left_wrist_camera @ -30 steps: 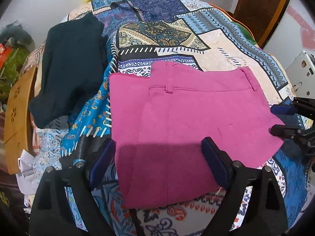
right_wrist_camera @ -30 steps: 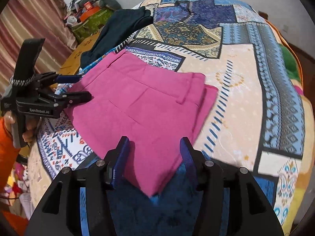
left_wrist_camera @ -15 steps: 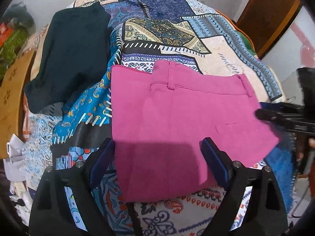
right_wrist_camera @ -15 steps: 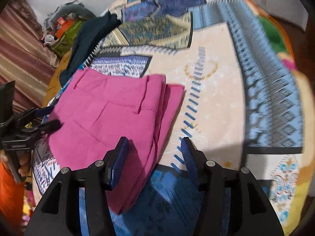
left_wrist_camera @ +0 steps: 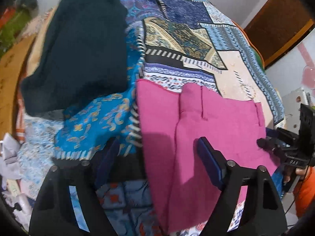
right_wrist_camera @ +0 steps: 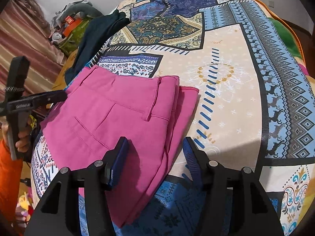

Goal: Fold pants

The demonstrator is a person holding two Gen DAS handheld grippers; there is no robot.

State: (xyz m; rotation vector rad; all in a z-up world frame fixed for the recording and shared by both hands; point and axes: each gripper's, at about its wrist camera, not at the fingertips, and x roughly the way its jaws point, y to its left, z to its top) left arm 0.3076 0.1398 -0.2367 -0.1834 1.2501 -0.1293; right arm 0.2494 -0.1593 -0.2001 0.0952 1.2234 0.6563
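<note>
Folded pink pants point(right_wrist_camera: 118, 122) lie lower left, between your right tongs point(right_wrist_camera: 153, 157); both tongs open, left tongs point(left_wrist_camera: 157, 157) too.

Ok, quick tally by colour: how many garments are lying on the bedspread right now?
Pink: 1, the folded pants
Dark teal: 1, a folded garment beside them on the patchwork bedspread
Total: 2
</note>
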